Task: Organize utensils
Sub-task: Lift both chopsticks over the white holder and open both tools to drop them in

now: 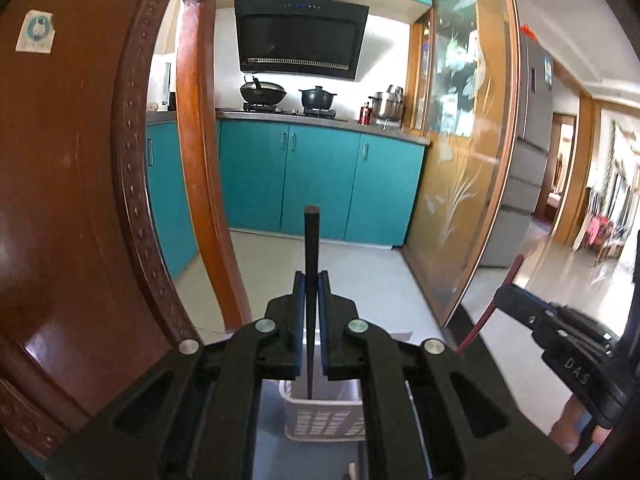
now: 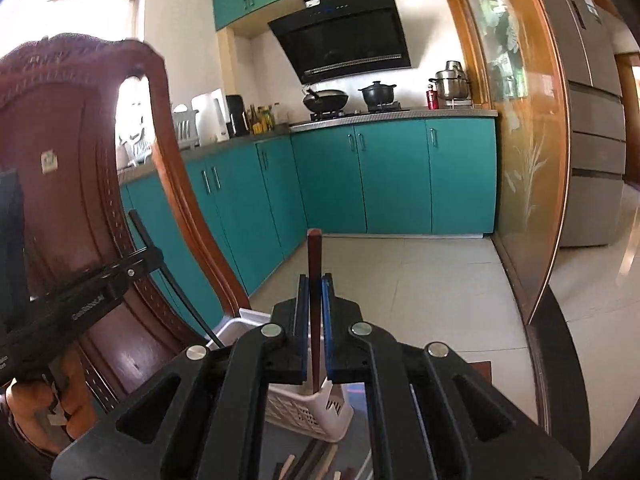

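My left gripper (image 1: 311, 280) is shut on a black chopstick (image 1: 311, 248) held upright, its lower tip just inside a white slotted utensil basket (image 1: 320, 420) below. My right gripper (image 2: 315, 284) is shut on a dark red-brown chopstick (image 2: 314, 264), also upright, its tip over the same basket (image 2: 308, 412). The right gripper also shows at the right of the left wrist view (image 1: 516, 300) with its red chopstick (image 1: 492, 308). The left gripper shows at the left of the right wrist view (image 2: 132, 268) with its black chopstick (image 2: 172, 276).
A carved wooden chair back (image 1: 80, 200) stands close on the left and shows in the right wrist view (image 2: 72, 184). Several loose chopsticks (image 2: 312, 464) lie in front of the basket. Teal kitchen cabinets (image 1: 320, 184), a stove and a glass sliding door (image 1: 460, 160) are behind.
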Action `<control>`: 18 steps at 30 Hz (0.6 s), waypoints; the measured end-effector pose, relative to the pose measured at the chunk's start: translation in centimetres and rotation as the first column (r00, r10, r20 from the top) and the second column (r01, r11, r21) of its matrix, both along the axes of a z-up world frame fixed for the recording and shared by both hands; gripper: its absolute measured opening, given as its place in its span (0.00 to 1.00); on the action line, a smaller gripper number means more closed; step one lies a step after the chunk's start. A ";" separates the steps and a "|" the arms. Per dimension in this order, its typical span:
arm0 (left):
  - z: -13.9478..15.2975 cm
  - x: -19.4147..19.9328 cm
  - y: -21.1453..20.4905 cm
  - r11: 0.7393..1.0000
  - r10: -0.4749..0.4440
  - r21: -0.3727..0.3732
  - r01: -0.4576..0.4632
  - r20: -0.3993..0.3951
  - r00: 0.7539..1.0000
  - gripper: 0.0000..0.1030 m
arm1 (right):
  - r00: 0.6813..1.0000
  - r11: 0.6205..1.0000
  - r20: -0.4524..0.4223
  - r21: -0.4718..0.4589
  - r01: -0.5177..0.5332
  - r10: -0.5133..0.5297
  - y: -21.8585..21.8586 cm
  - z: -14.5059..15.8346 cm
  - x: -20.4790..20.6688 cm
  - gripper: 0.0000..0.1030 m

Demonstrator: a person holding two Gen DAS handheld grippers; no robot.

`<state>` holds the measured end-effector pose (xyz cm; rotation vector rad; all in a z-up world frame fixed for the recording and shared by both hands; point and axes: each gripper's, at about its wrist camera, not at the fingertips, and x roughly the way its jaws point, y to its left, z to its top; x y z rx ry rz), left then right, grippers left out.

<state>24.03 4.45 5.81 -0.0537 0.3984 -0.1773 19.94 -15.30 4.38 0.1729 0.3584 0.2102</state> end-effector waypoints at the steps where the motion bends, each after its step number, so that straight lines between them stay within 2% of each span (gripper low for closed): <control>1: 0.0 -0.1 -0.1 1.000 0.003 0.005 -0.003 -0.001 1.000 0.07 | 1.000 1.000 -0.001 -0.005 -0.002 0.002 0.1 -0.1 -0.1 0.06; 4: -0.1 -0.5 -0.3 1.000 0.004 0.017 -0.004 -0.002 1.000 0.07 | 1.000 1.000 0.010 -0.027 -0.003 0.003 0.6 -0.1 -0.9 0.10; 7: -0.3 -1.0 -0.6 1.000 0.007 0.030 -0.007 0.006 1.000 0.07 | 1.000 0.999 0.024 -0.035 -0.008 0.009 0.5 0.2 -1.3 0.22; 8: -0.3 -1.2 -0.7 0.999 0.005 0.036 -0.006 0.012 1.000 0.07 | 0.999 0.999 0.037 -0.035 -0.003 0.004 0.5 0.3 -1.7 0.30; 9: -0.4 -1.5 -0.8 0.999 0.003 0.041 -0.004 0.015 1.000 0.08 | 0.999 0.999 0.045 -0.033 -0.001 0.002 0.5 0.5 -2.2 0.33; 11: -0.6 -2.1 -0.9 0.998 -0.001 0.056 0.000 0.021 1.000 0.12 | 0.998 1.000 0.059 -0.027 -0.015 0.016 0.3 0.7 -2.8 0.34; 14: -1.1 -2.7 -1.2 0.998 -0.003 0.071 0.002 0.026 1.000 0.24 | 0.997 0.999 0.075 -0.024 -0.034 0.036 0.0 0.6 -3.8 0.34; 18: -2.3 -3.5 -1.4 0.994 -0.012 0.108 0.010 0.019 1.000 0.26 | 0.991 0.994 0.079 -0.029 -0.106 0.108 -1.3 -1.1 -5.9 0.35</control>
